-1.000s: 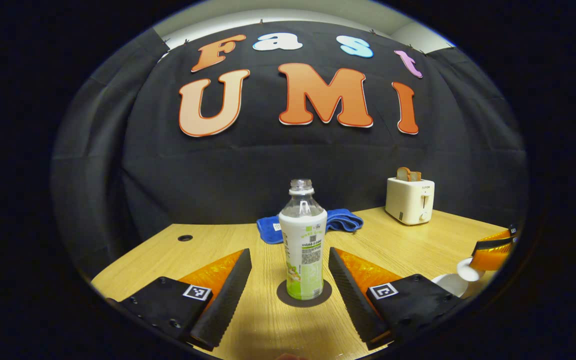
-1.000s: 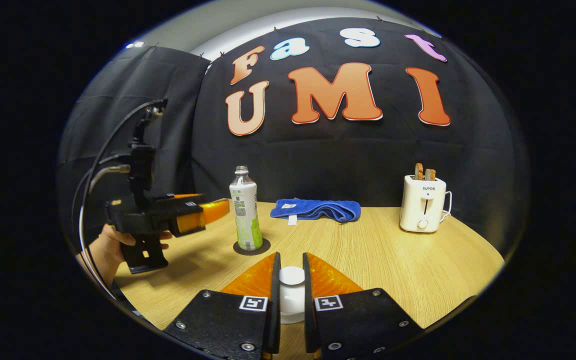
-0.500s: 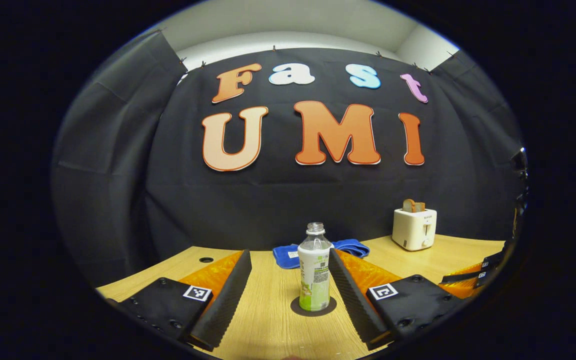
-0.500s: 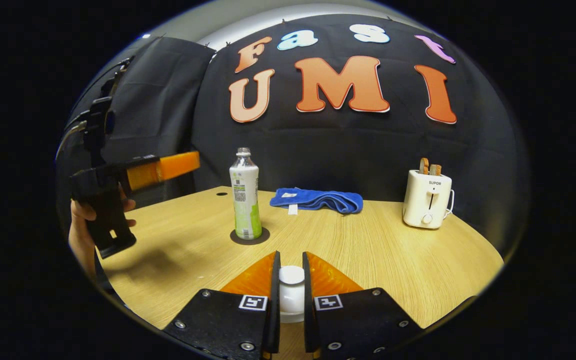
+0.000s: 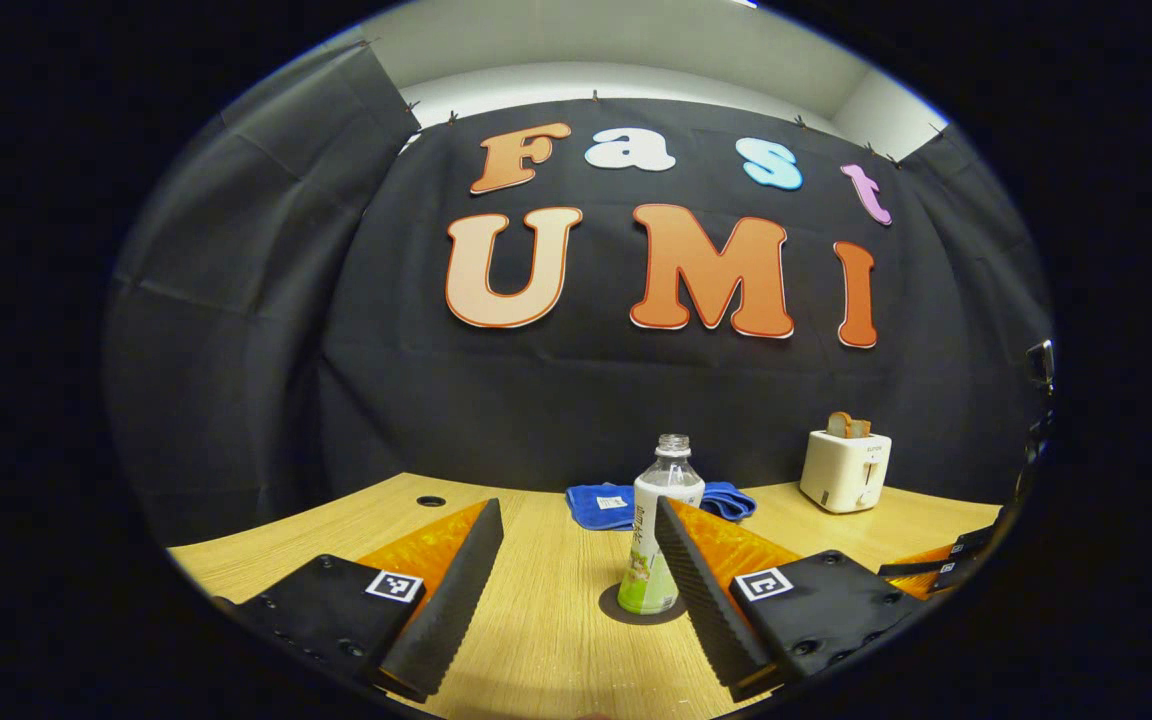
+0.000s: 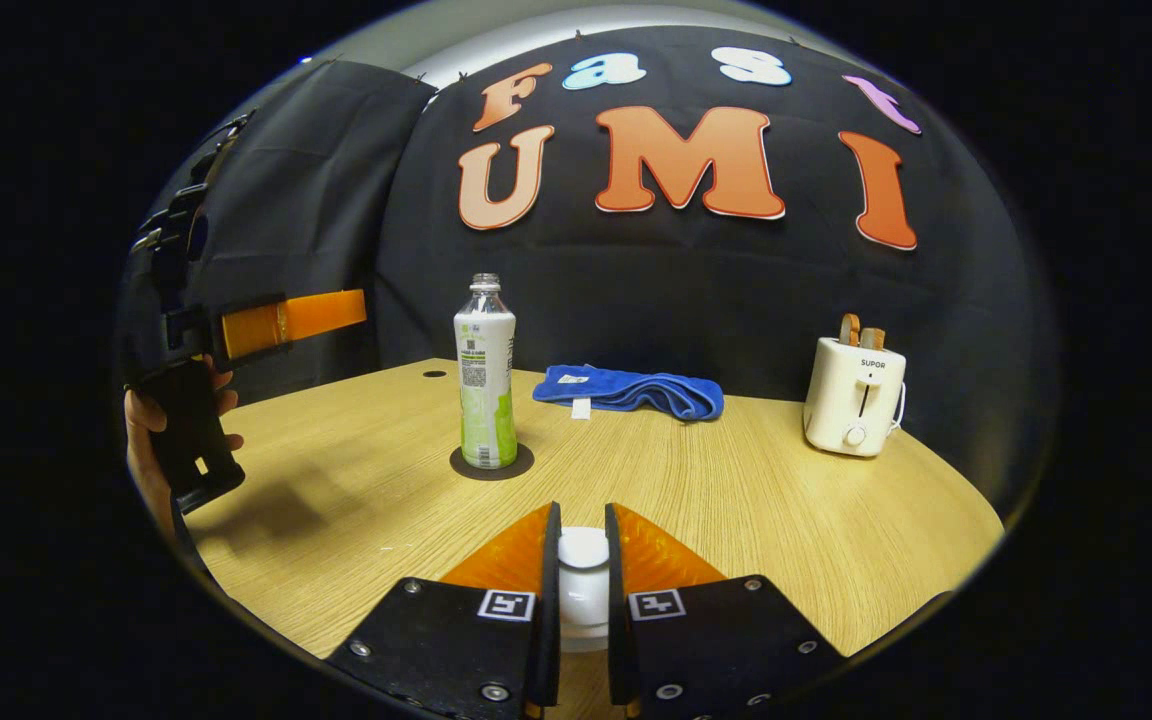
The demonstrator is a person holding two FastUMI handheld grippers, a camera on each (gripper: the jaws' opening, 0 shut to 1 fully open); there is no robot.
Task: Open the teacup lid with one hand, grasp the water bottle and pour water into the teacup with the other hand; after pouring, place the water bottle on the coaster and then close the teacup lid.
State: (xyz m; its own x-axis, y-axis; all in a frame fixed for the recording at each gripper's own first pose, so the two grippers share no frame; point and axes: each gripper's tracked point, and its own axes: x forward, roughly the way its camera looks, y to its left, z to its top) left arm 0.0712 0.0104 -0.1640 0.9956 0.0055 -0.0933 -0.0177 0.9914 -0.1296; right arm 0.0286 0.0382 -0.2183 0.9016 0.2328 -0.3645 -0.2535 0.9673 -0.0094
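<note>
The left gripper (image 5: 576, 560) backs away from the water bottle (image 5: 658, 540), which now looks smaller and sits toward 1 o'clock, partly behind the right-hand finger, where a second ago it stood large and centred between the open fingers. In the right gripper view, the left gripper (image 6: 266, 320) and the hand (image 6: 141, 450) holding it rise and retreat toward 9 o'clock, widening the gap to the bottle.
</note>
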